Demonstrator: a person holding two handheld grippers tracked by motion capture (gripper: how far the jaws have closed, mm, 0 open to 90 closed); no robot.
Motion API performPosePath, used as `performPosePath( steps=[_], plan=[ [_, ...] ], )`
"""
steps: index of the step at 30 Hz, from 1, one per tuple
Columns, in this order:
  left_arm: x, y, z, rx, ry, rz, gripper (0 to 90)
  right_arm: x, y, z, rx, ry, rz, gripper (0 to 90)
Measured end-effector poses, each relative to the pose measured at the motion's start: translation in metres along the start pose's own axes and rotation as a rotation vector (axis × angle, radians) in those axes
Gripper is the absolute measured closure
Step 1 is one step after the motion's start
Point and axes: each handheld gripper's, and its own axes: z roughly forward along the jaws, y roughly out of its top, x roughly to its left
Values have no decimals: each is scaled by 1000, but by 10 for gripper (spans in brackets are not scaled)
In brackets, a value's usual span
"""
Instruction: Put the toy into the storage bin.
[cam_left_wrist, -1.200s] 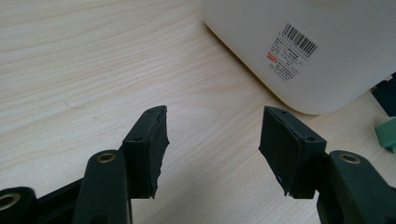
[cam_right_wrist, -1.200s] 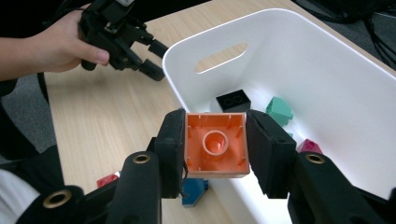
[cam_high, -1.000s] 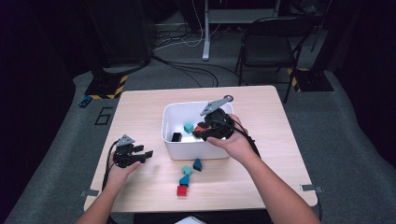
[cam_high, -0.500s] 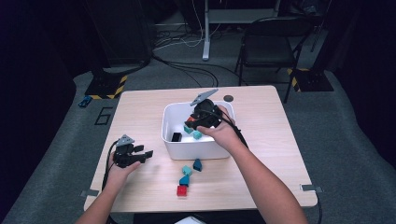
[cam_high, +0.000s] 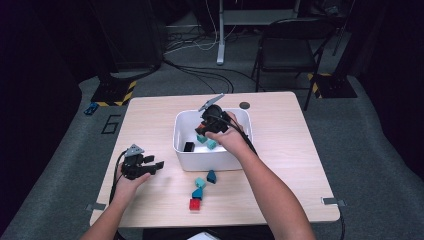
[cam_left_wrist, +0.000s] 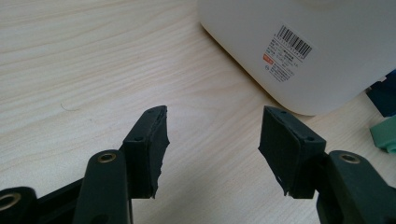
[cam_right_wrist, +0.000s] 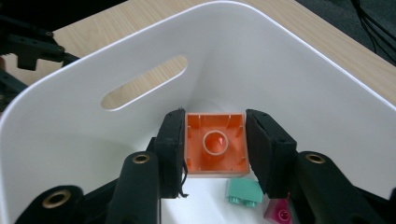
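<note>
Right gripper (cam_right_wrist: 214, 154) pinches an orange block (cam_right_wrist: 215, 143) inside the white bin (cam_right_wrist: 289, 70), above a green block (cam_right_wrist: 244, 192). Left gripper (cam_left_wrist: 212, 140) rests on the table (cam_left_wrist: 70, 56), jaws spread, nothing between them.

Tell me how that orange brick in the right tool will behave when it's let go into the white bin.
The orange brick looks like hollow, rigid plastic, so it is probably light and stiff. The right tool holds it by two smooth flat sides, so it could slip if loosened. Its square shape should land flat in the white bin, perhaps with a small bounce, rather than roll.
</note>
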Motion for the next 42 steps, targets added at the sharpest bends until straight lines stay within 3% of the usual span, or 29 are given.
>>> performPosePath(
  steps=[5, 10, 16, 29, 42],
  plan=[
    [1, 0, -1, 1, -3, -2, 414, -3, -1, 8, 16, -18, 28, 537],
    [1, 0, -1, 0, -2, -3, 414, -1, 1, 2, 11, -20, 20, 530],
    [0, 0, -1, 1, 1, -2, 413, 7, 1, -19, -14, -7, 3, 530],
    [-1, 0, -1, 6, 8, 2, 413, 42, -17, -74, -90, 37, -62, 538],
    [0, -1, -1, 7, 10, 2, 413, 66, -48, -95, -126, 54, -87, 551]
  ],
)
